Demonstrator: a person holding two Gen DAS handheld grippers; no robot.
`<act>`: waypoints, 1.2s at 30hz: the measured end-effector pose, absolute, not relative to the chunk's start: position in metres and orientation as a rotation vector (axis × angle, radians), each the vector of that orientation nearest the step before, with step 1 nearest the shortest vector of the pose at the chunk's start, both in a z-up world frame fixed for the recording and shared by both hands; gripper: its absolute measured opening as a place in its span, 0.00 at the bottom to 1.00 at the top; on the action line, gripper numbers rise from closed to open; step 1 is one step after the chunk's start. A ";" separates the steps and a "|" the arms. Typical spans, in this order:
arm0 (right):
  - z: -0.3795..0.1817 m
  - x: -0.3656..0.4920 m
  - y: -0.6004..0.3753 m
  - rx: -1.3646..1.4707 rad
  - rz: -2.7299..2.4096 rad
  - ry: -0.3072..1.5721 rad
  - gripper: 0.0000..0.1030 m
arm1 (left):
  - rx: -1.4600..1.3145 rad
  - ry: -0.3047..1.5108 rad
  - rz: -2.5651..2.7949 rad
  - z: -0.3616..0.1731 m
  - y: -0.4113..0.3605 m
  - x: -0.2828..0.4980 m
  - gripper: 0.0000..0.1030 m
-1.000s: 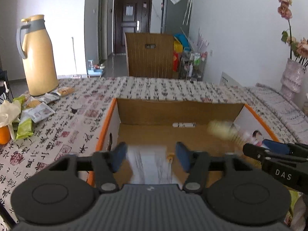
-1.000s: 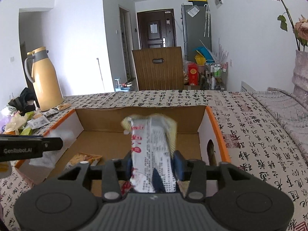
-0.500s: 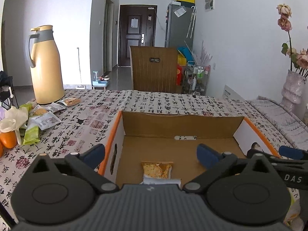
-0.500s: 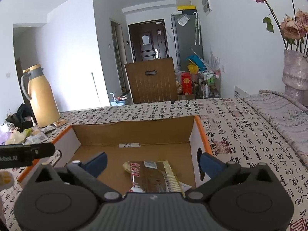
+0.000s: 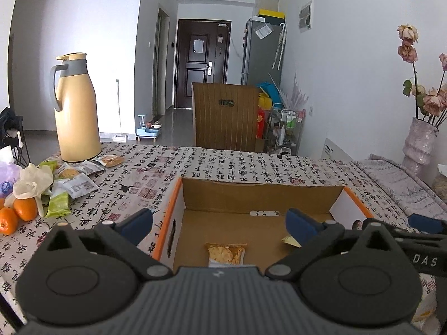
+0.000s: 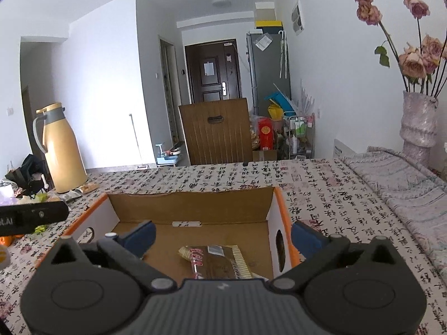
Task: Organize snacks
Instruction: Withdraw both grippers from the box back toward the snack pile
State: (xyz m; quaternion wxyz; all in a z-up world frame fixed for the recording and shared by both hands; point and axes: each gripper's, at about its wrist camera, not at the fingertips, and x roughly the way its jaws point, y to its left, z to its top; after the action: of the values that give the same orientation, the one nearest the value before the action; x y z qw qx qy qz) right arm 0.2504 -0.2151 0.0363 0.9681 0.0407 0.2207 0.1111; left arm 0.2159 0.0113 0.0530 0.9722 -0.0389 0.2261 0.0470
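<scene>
One snack packet (image 6: pixel 216 262) lies lengthwise, pointing away.

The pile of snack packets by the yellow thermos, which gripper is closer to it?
Left. The left gripper is at the box's left side, nearer the pile; the right gripper is over the box's right side.

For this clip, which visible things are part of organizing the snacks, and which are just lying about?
Part of the job:
- cardboard box
- orange snack packet lying in it
- brown snack packet lying in it
- loose snack packets on the tablecloth
- left gripper and right gripper, both open

Just lying about:
- yellow thermos
- oranges
- flower vase
- wooden chair
</scene>
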 end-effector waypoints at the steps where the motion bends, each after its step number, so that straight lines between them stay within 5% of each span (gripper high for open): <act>1: 0.037 0.247 -0.216 0.083 0.224 0.444 1.00 | -0.077 0.457 0.094 0.053 0.011 0.213 1.00; 36: 0.009 0.109 -0.261 0.091 0.124 0.502 1.00 | -0.038 0.548 0.060 0.007 0.027 0.106 1.00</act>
State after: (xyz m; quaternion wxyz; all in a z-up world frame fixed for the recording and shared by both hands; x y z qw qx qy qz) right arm 0.1087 -0.2606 0.0093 0.9657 0.0448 0.2482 0.0612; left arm 0.1056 0.0270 0.0066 0.9621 -0.0188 0.2706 0.0294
